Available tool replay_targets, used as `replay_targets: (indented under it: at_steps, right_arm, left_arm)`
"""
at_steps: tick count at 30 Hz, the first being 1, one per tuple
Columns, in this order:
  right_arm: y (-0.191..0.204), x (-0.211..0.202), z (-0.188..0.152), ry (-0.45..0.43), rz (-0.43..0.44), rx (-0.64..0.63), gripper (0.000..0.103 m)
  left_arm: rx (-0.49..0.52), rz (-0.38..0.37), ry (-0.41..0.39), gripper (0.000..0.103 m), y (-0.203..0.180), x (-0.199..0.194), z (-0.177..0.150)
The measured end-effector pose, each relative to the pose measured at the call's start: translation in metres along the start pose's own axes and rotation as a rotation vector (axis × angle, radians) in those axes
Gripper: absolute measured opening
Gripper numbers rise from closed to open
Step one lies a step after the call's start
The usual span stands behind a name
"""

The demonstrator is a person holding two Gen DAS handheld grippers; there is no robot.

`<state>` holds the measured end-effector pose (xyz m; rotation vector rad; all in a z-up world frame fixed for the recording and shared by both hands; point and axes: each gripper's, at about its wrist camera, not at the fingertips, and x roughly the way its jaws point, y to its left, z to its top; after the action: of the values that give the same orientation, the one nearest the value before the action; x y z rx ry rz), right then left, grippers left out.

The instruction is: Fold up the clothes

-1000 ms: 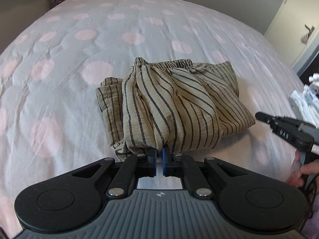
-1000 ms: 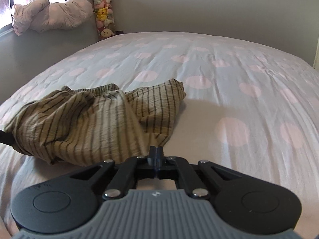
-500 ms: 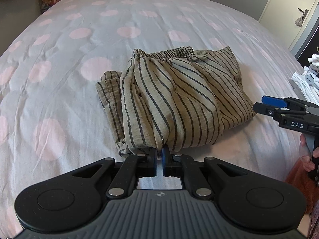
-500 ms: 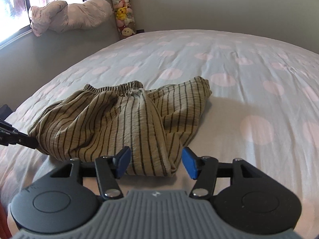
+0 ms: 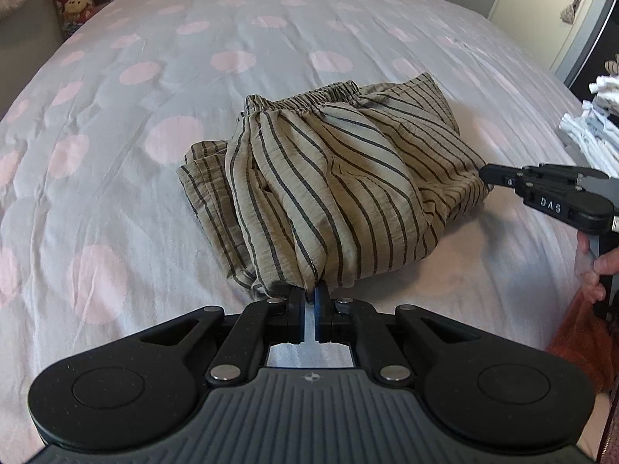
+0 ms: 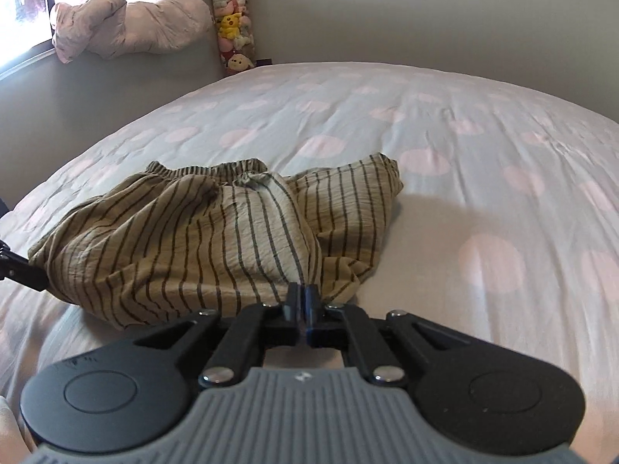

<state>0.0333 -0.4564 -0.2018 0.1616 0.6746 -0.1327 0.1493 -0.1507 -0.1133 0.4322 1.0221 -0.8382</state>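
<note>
A beige garment with dark stripes (image 5: 332, 178) lies bunched on the bed, its elastic waistband on the far side. In the left wrist view my left gripper (image 5: 308, 297) is shut on the garment's near edge. My right gripper (image 5: 488, 174) meets the garment's right edge, held by a person's hand (image 5: 592, 266). In the right wrist view the striped garment (image 6: 201, 239) spreads to the left, and my right gripper (image 6: 301, 297) is shut on a fold of its near edge. The tip of the left gripper (image 6: 23, 272) shows at the garment's left end.
The bed has a grey cover with pink dots (image 5: 162, 77). A stack of white folded clothes (image 5: 595, 123) sits at the bed's right edge. A tube of plush toys (image 6: 234, 27) and a bundled blanket (image 6: 127, 27) stand by the window wall.
My right gripper was shut a second ago, opened wide half a second ago, and is now shut on the garment's edge. The left gripper has kept its hold.
</note>
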Motion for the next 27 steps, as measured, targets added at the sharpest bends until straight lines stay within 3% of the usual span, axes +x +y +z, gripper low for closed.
replay_targets:
  at_steps: [7,10,14,17,18,25,26,27]
  right_arm:
    - [0.001,0.005,-0.001,0.013,-0.038,-0.017,0.002]
    - [-0.003,0.004,0.001,0.014,-0.02,0.011,0.002]
    - [0.001,0.004,0.0,0.019,-0.017,-0.004,0.003]
    - [0.0,0.002,0.001,0.012,-0.007,0.008,0.003]
    - [-0.001,0.002,0.001,0.01,-0.005,0.011,0.003]
    - [0.001,0.004,-0.001,0.02,-0.012,-0.01,0.003]
    - [0.002,0.006,-0.001,0.024,-0.022,-0.018,0.003]
    - [0.004,0.007,-0.002,0.028,-0.032,-0.026,0.003]
  left_arm:
    - [0.096,0.145,0.057,0.0,0.009,-0.002,-0.006]
    - [0.023,0.07,0.025,0.0,0.027,-0.012,-0.012]
    - [-0.064,0.056,-0.016,0.001,0.028,-0.008,-0.008]
    - [-0.13,0.048,-0.046,0.02,0.027,-0.005,-0.005]
    - [-0.152,0.045,-0.056,0.021,0.027,-0.004,-0.004]
    - [-0.296,0.039,-0.108,0.021,0.028,0.005,0.001]
    - [-0.31,0.05,-0.096,0.018,0.029,0.009,0.0]
    - [-0.323,0.062,-0.084,0.008,0.031,0.012,0.0]
